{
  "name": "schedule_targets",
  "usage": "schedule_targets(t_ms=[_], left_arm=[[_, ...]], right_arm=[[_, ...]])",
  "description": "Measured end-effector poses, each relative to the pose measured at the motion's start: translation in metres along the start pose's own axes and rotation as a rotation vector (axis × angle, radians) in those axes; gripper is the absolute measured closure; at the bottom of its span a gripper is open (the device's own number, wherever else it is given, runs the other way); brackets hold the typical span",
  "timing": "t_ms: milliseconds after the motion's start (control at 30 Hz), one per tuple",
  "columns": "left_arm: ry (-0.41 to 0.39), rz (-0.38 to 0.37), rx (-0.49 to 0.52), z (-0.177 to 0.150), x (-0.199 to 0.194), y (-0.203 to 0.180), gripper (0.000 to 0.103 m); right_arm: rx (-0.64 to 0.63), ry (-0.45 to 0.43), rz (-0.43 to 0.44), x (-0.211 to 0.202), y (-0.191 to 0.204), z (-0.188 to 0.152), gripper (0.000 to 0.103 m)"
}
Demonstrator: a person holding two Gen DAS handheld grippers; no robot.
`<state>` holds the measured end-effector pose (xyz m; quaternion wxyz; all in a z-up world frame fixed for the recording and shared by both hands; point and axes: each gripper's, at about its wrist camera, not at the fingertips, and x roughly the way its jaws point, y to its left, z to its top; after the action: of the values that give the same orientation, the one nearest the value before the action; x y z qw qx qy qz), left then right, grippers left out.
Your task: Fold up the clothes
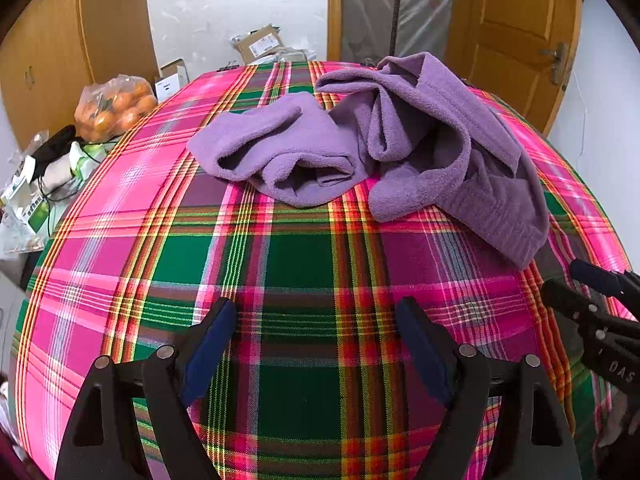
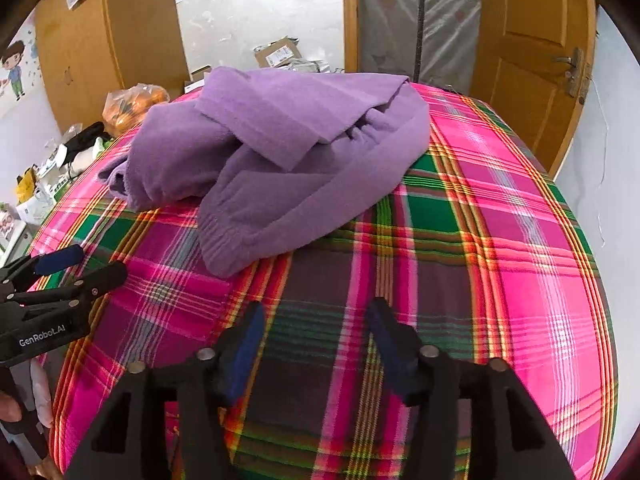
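A purple fleece garment (image 1: 400, 148) lies crumpled on the pink and green plaid cloth (image 1: 304, 264) that covers the table. It also shows in the right wrist view (image 2: 280, 160), with a ribbed cuff toward the front. My left gripper (image 1: 316, 312) is open and empty, above the plaid cloth in front of the garment. My right gripper (image 2: 316, 312) is open and empty, a little in front of the cuff. Each gripper shows at the edge of the other's view: the right gripper (image 1: 576, 280) and the left gripper (image 2: 92, 264).
A bag of oranges (image 1: 116, 108), boxes and packets (image 1: 32, 188) lie left of the table. Cardboard boxes (image 1: 260, 44) sit behind it. A wooden door (image 1: 516, 32) stands at the back right, a wardrobe (image 1: 72, 32) at the back left.
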<state>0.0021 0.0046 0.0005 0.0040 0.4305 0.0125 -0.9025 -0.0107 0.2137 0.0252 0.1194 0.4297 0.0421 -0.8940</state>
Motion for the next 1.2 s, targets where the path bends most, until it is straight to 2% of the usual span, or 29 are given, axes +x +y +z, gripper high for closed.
schedule_targets(t_ms=[133,300,433,533,667,867,967,1000,1033,1200], left_arm=[[0.000,-0.003,-0.003,0.001,0.000,0.000,0.018],[0.000,-0.021,0.014,0.000,-0.001,0.003,0.018],[-0.001,-0.043,0.037,-0.004,-0.004,0.008,0.019],[-0.003,-0.028,0.020,-0.008,-0.007,0.018,0.020],[-0.011,-0.024,-0.007,-0.009,-0.008,0.028,0.021],[-0.011,-0.020,0.017,-0.011,-0.007,0.022,0.021],[-0.012,-0.020,0.017,-0.011,-0.006,0.021,0.021],[-0.012,-0.019,0.017,-0.011,-0.007,0.020,0.021],[-0.012,-0.020,0.017,-0.012,-0.007,0.019,0.021],[-0.019,-0.043,0.010,-0.012,-0.011,0.024,0.021]], right_arm=[[-0.027,0.010,0.013,0.003,0.006,0.001,0.029],[-0.023,0.009,0.032,0.002,0.006,0.000,0.027],[0.014,-0.001,0.044,0.000,0.001,0.001,0.033],[0.048,0.002,0.099,0.000,-0.001,0.006,0.041],[0.095,0.006,0.164,0.009,-0.004,0.018,0.041],[0.179,0.007,0.255,0.026,-0.009,0.037,0.042],[0.233,0.013,0.300,0.034,-0.016,0.044,0.061],[0.253,0.015,0.314,0.036,-0.020,0.044,0.079],[0.273,0.018,0.328,0.039,-0.024,0.043,0.088],[0.287,-0.020,0.360,0.019,-0.035,0.032,0.095]])
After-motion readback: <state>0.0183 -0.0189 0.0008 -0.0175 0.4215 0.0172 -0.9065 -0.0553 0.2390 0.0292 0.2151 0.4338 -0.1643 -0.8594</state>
